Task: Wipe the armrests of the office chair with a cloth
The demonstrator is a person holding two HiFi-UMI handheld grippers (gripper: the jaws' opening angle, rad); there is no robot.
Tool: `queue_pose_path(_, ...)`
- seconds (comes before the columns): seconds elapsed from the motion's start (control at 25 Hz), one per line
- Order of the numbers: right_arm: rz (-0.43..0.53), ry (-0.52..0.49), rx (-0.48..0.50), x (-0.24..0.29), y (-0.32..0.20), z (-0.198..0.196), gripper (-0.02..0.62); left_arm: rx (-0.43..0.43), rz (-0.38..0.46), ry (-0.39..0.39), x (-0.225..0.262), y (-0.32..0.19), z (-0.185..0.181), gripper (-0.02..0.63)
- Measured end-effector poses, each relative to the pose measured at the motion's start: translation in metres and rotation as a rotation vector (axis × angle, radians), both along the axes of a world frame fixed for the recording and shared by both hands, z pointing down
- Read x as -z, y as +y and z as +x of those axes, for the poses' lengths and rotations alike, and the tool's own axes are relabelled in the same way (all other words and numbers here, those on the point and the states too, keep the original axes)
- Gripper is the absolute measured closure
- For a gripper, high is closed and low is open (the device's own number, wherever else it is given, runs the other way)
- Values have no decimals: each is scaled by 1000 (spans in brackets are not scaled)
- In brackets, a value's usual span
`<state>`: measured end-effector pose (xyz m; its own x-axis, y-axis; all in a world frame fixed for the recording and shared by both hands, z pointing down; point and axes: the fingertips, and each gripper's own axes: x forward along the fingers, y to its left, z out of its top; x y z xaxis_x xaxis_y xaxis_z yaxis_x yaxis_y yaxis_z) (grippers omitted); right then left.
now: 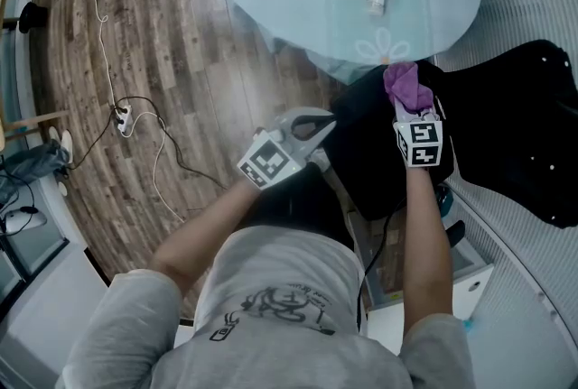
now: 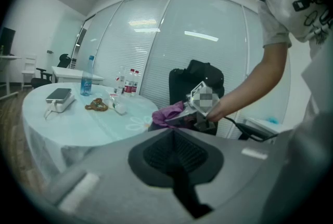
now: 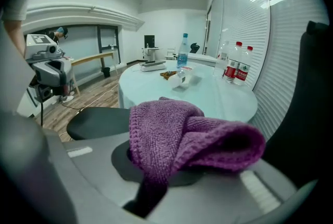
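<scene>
Right gripper (image 1: 411,112): 2 jaws clamped on a bunched purple knitted cloth (image 3: 182,134), held over the black office chair (image 1: 519,134), near the round glass table's (image 1: 452,8) edge. Left gripper (image 1: 318,124): jaws together, empty.

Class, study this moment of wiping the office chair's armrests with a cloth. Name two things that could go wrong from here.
1. The purple knitted cloth sits bunched in the right tool, pinched by a narrow part only, so it may slip out under drag.
2. The left tool is shut on nothing, so the black office chair could swivel when pressed.
</scene>
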<state>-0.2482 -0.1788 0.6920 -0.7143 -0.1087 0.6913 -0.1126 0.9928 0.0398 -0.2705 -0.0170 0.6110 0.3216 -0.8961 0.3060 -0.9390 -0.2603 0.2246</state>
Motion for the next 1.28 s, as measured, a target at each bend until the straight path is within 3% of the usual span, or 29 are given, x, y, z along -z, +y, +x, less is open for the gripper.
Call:
queue_pose_path(0.28, 17, 15, -36, -3, -38, 2, 561, 12, -2, 1, 1, 4, -1, 604)
queue_pose_path(0.44, 26, 2, -113, -2, -39, 3, 565, 22, 3, 1, 3, 9, -1, 604)
queue_pose_path(0.56, 54, 16, -112, 0, -30, 2, 565, 30, 6, -3, 4, 12, -3, 604)
queue_pose_path(0.72, 62, 13, -51, 3, -2, -2, 565, 33, 5, -6, 5, 13, -6, 604)
queue_pose_path(1.28, -53, -99, 104, 15, 140, -12, 566, 33, 6, -14, 5, 11, -14, 604)
